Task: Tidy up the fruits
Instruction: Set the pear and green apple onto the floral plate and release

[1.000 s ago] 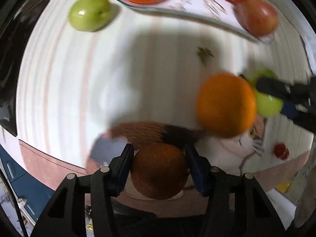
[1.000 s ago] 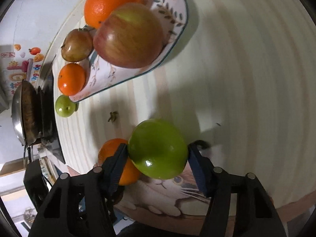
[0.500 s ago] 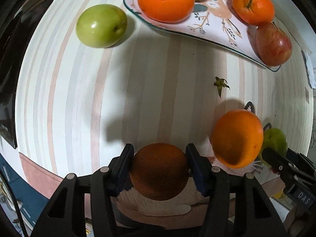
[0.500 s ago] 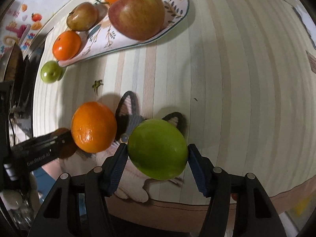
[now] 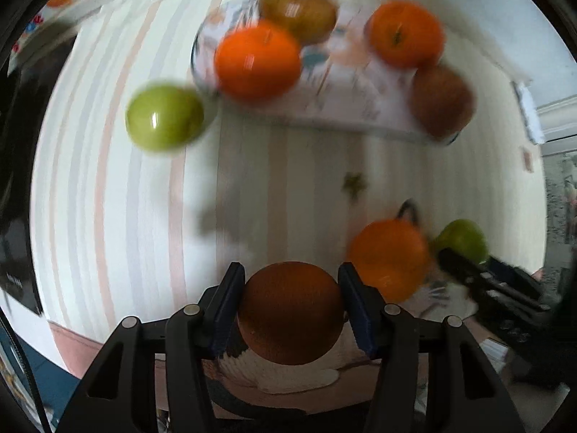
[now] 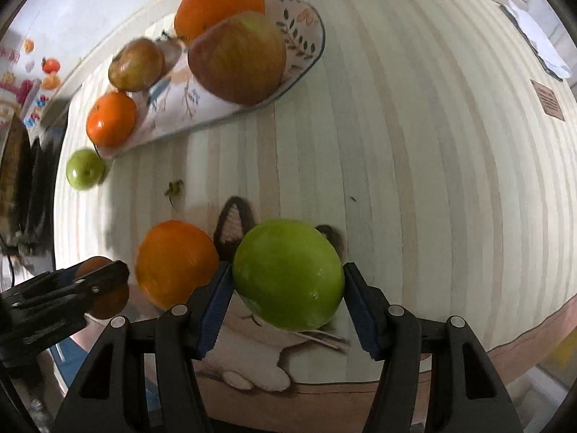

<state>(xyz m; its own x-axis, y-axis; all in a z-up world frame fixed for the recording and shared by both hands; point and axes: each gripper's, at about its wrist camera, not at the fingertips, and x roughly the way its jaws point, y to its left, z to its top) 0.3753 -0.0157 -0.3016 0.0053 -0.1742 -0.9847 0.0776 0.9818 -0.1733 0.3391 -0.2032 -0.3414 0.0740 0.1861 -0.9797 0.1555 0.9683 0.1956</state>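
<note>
while left tool (image 5: pixel 291 308) clamps a brown round fruit (image 5: pixel 291 312), right tool (image 6: pixel 286 296) clamps a green apple (image 6: pixel 288 274), long axis crosswise

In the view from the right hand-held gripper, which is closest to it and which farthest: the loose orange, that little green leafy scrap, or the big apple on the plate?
From the right hand-held gripper:
1. The loose orange, on the tablecloth just to its left.
2. The green leafy scrap, farther out on the stripes, left of centre.
3. The big apple, far off on the patterned plate.

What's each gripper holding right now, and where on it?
The left gripper holds a dark orange fruit across its sides. The right gripper clamps a green apple across its widest part.
</note>
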